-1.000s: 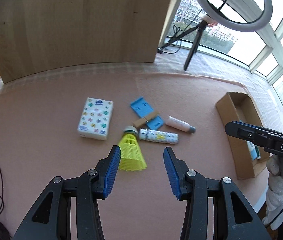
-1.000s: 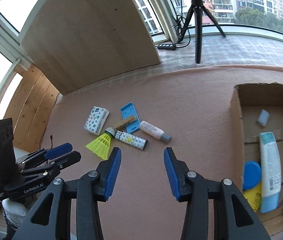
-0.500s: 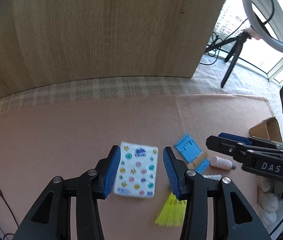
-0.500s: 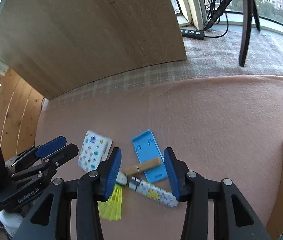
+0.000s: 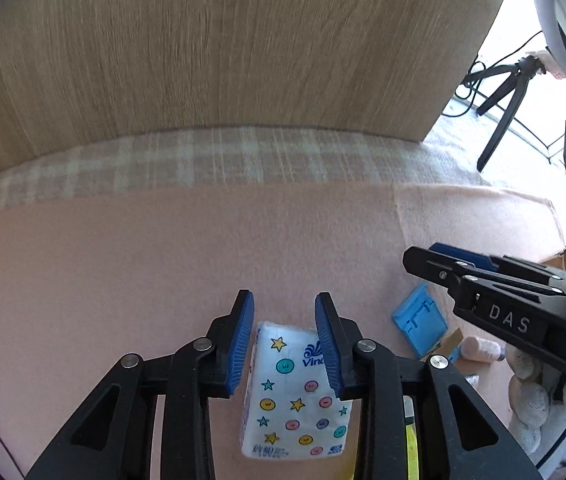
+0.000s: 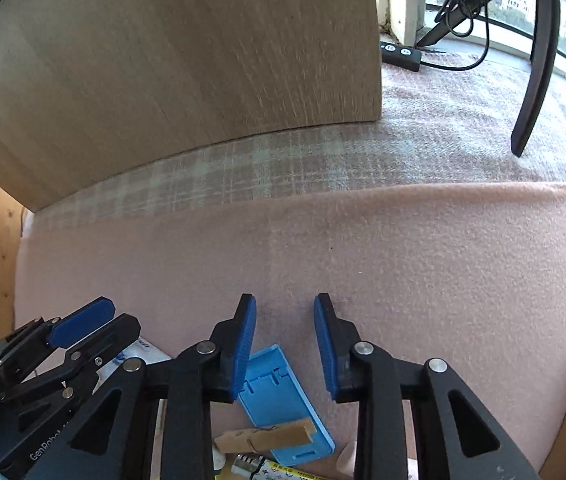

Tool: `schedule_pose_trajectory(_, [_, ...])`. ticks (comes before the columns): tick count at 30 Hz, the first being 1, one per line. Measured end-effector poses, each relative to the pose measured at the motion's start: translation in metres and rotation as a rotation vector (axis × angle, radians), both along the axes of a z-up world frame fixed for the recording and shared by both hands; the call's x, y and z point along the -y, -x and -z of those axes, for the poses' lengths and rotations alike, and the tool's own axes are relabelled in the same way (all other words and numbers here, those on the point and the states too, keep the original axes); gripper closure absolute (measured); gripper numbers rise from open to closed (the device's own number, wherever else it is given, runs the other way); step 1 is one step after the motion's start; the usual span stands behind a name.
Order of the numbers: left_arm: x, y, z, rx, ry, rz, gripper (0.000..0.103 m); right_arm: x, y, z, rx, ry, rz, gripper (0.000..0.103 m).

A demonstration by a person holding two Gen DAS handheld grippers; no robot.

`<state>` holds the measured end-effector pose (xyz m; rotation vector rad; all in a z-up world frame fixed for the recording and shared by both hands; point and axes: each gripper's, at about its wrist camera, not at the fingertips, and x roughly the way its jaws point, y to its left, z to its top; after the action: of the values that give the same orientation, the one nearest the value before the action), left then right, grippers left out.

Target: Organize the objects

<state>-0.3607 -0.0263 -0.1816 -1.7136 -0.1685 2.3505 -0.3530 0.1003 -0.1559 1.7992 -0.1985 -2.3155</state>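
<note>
Closing over the tissue pack [image 5: 295, 392], left gripper [image 5: 285, 344] fingers straddle its 12 o'clock end, not yet pressing. Soft, light; grip the long sides. Right gripper [image 6: 285, 346] closing above blue tray [image 6: 283, 404], peg [image 6: 267, 438] at 6 o'clock; nothing held.

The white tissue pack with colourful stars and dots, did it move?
No. The white tissue pack with colourful stars and dots lies left of the blue plastic tray, as before; only the camera came closer.

"DAS" on right tongs [image 5: 439, 268]
</note>
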Motion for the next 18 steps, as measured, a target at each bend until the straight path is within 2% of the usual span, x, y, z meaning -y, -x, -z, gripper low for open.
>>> schedule_pose_trajectory(3, [-0.008, -0.013, 0.003, -0.013, 0.011, 0.031, 0.069, 0.010, -0.006, -0.001, 0.005, -0.035, -0.060, 0.077])
schedule_pose_trajectory(9, [-0.014, -0.045, 0.004, -0.012, -0.010, 0.045, 0.069, 0.011, -0.037, 0.001, 0.024, 0.008, -0.171, 0.077])
schedule_pose_trajectory(18, [-0.032, -0.099, 0.001, -0.013, 0.007, 0.076, 0.069, -0.012, -0.113, 0.001, 0.035, 0.091, -0.207, 0.077])
